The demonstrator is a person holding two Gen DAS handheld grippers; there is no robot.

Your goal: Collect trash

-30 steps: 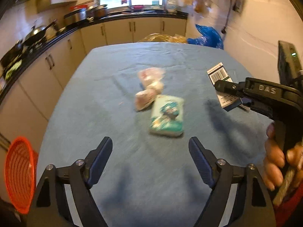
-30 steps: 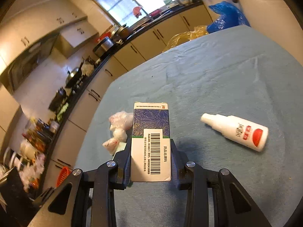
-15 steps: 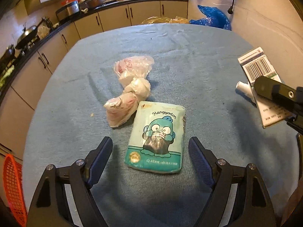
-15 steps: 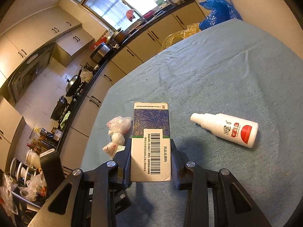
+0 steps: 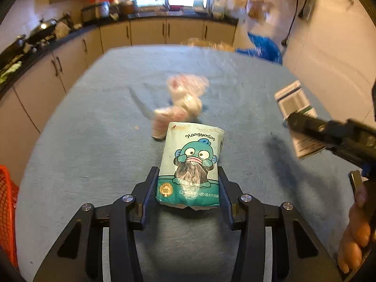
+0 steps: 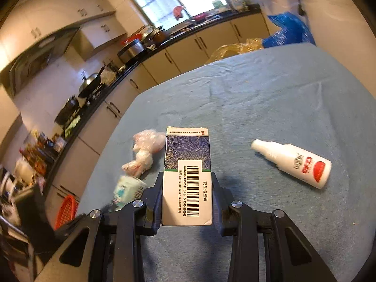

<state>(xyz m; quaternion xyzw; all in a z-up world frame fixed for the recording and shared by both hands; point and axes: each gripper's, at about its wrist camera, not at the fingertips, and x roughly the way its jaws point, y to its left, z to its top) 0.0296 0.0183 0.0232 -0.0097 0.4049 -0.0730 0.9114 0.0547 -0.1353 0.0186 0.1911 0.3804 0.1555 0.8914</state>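
Observation:
A teal tissue pack [image 5: 191,159] with a cartoon face sits between the fingers of my left gripper [image 5: 186,171]. The jaws are closing and both pads touch its sides. The pack's far end is tilted up off the blue tablecloth [image 5: 94,141]. My right gripper [image 6: 187,176] is shut on a white and dark blue barcoded box [image 6: 187,150], held above the table. Just beyond the pack lies a crumpled pink and white plastic bag [image 5: 183,101], blurred. That bag [image 6: 145,150] and the tissue pack [image 6: 127,190] also show left of the box in the right wrist view.
A white spray bottle [image 6: 293,162] with a red label lies on the cloth to the right of the box. An orange basket [image 5: 5,211] stands below the table's left edge. A hand [image 5: 354,235] holds the right gripper's handle. Kitchen cabinets run behind and to the left.
My left gripper came down and forward over the tissue pack and its jaws closed onto the pack's sides. The right gripper kept its hold on the box and shifted slightly.

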